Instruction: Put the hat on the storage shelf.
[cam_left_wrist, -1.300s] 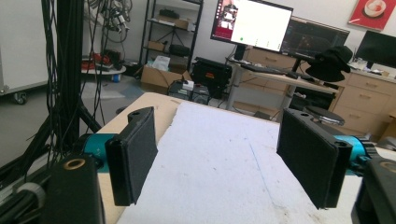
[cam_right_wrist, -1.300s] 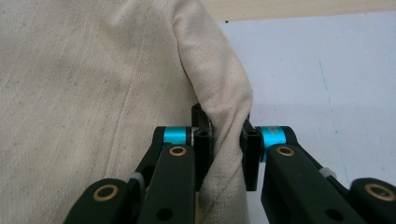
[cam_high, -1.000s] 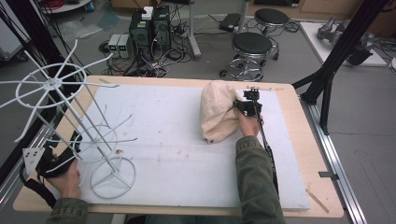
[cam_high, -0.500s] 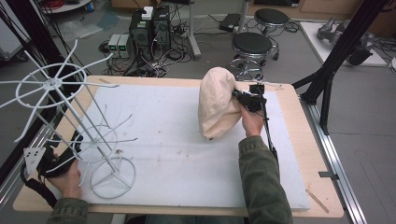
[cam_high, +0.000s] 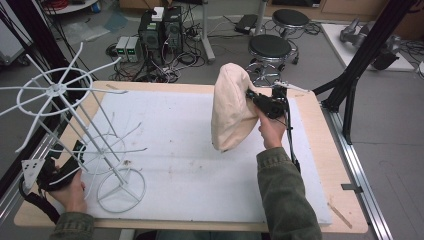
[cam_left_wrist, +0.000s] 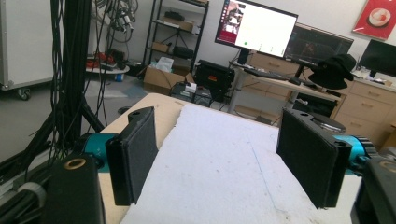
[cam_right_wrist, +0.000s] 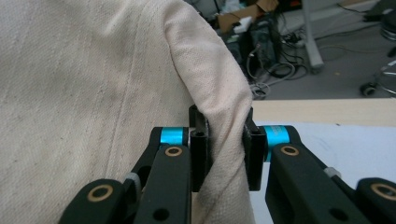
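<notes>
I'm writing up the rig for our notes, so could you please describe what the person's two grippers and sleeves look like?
Each gripper has two flat black rectangular jaws on black linkage arms with brass-coloured pivots and turquoise collars. The left gripper carries a grey three-cornered plate and a black strap loop; the right gripper trails a black cable along the forearm. The person wears olive-green sleeves.

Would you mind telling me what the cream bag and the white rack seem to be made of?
Cream bag: apparently unbleached cotton canvas, matte; a woven texture and stitched seam show. White rack: probably painted or coated metal wire, judging by its thin stiff rods and rings, though the coating type is unclear.
</notes>
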